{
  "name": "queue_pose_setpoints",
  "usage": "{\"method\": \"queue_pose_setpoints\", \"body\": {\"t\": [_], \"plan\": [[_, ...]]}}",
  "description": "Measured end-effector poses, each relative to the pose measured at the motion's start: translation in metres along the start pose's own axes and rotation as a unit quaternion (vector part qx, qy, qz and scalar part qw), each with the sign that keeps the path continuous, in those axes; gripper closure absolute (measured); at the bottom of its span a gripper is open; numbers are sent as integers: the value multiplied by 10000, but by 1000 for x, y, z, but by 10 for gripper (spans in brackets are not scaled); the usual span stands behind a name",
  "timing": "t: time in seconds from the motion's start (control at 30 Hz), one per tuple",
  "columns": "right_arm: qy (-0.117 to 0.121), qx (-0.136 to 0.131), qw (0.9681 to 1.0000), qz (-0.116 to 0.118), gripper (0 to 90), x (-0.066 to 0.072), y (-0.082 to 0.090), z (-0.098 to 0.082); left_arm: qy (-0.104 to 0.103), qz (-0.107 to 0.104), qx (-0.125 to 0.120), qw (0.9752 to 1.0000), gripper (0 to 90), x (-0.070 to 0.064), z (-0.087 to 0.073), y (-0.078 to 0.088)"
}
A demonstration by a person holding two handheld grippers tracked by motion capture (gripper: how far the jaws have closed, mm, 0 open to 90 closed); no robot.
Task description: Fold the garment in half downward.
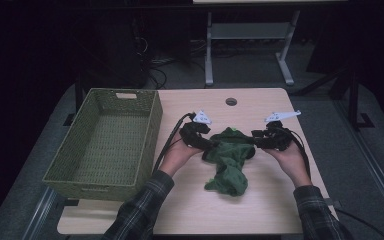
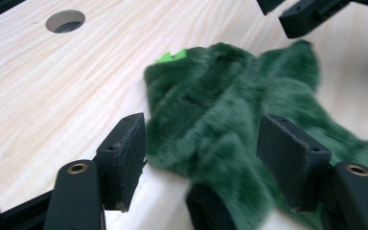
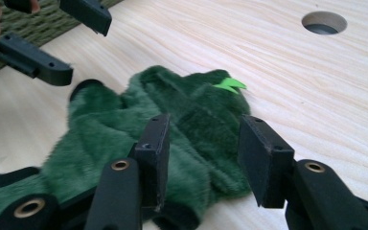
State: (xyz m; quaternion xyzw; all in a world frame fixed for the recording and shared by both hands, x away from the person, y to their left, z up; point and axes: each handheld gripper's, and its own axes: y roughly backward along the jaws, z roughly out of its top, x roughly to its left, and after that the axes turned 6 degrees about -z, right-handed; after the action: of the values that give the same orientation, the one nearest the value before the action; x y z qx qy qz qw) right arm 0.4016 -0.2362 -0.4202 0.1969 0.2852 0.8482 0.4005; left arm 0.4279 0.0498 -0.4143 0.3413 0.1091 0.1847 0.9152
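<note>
**So: both grippers flank the green cloth, neither is gripping it**

Green fleece cloth (image 1: 228, 160) lies bunched mid-table (image 1: 260, 210), just right of the wicker basket (image 1: 107, 145). Its long axis runs roughly toward and away from the person; the bulk is at the far end with the light-green tag (image 2: 172, 55), and a tail trails toward the near edge.

Left gripper (image 1: 203, 142) comes in from the cloth's left side. In the left gripper view the jaws straddle the fleece edge, with gaps visible at both pads, so it's open with fabric between and not pinched.

Right gripper (image 1: 260, 141) comes in from the right at the same far end. The right gripper view shows pads (image 3: 157, 143) either side of a fold with no clear squeeze, so I read it as open too.

Both look about equally near, opposite each other across the cloth's short axis. My guess: each closes on its own edge of the far end, then lift. The basket is on the left gripper's side, so the carry goes that way. Risk: the tail drags.
</note>
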Motion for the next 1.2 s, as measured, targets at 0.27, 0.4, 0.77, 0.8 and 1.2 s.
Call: {"method": "queue_pose_setpoints", "body": {"t": [0.27,0.4,0.77,0.8,1.2], "plan": [[-77,61,9995,-291,556,-11,-22,-6,32,-15,133,9999,434,18,4,-27],[-228,105,9993,-267,562,-19,-31,-10,40,-28,268,9996,450,24,1,-38],[-156,470,9984,-288,628,-24,-50,-21,186,-50,384,9991,539,36,-12,-55],[-159,493,9982,-291,641,-24,-51,-22,174,-29,409,9990,558,37,-13,-56],[-21,586,9976,-369,878,-17,-55,-19,92,-18,521,9986,868,34,-13,-60]]}}
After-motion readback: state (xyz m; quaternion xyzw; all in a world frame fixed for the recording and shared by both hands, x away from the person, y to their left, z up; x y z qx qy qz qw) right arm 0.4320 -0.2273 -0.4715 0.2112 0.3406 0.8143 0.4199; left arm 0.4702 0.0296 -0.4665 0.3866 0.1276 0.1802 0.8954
